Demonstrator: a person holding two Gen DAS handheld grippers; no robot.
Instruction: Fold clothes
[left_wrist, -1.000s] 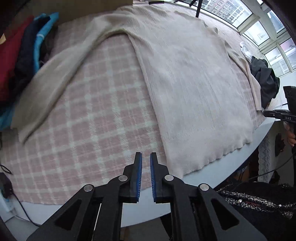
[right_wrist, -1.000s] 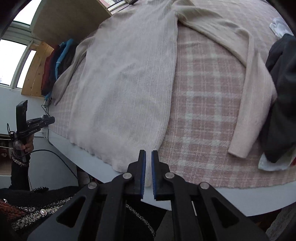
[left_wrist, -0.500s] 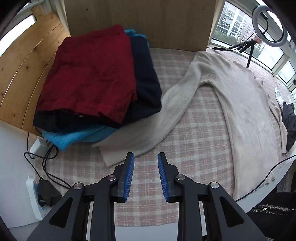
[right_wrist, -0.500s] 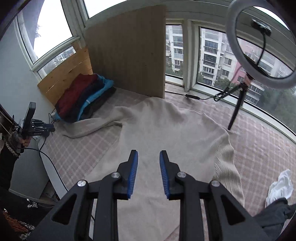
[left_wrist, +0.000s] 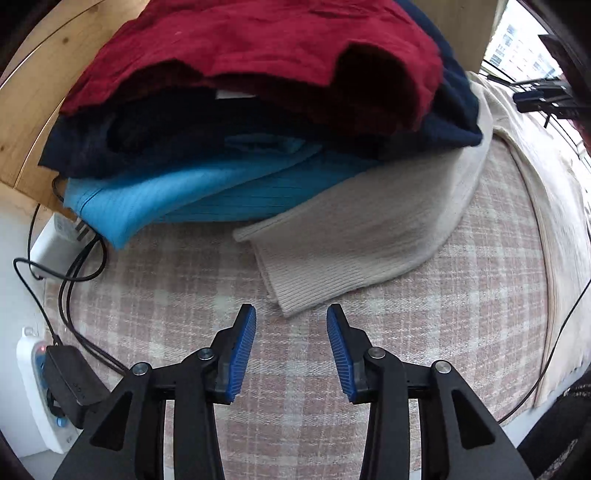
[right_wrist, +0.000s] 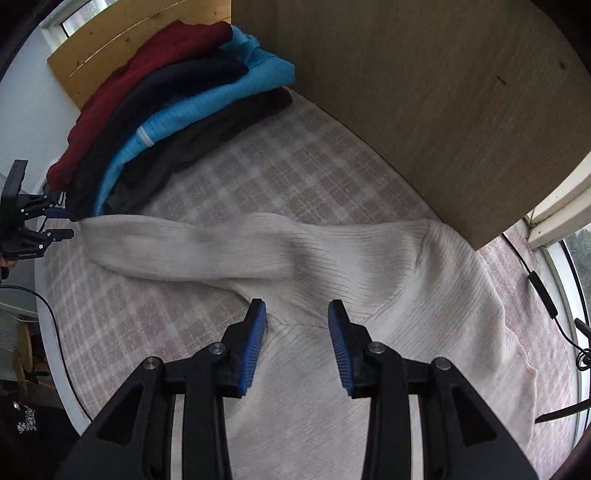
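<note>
A beige ribbed sweater lies spread flat on the pink plaid cloth. Its sleeve runs out to the left and ends in a ribbed cuff. My left gripper is open and empty, just in front of the cuff. My right gripper is open and empty, low over the armpit where the sleeve joins the body. The left gripper also shows in the right wrist view, at the sleeve's end.
A stack of folded clothes, red on navy on blue, sits right behind the cuff and touches the sleeve. A wooden board stands at the back. A power strip with cables lies off the table's left edge.
Both grippers have opened wider and come down close to the sweater. The left one moved in on the cuff, the right one on the armpit.
</note>
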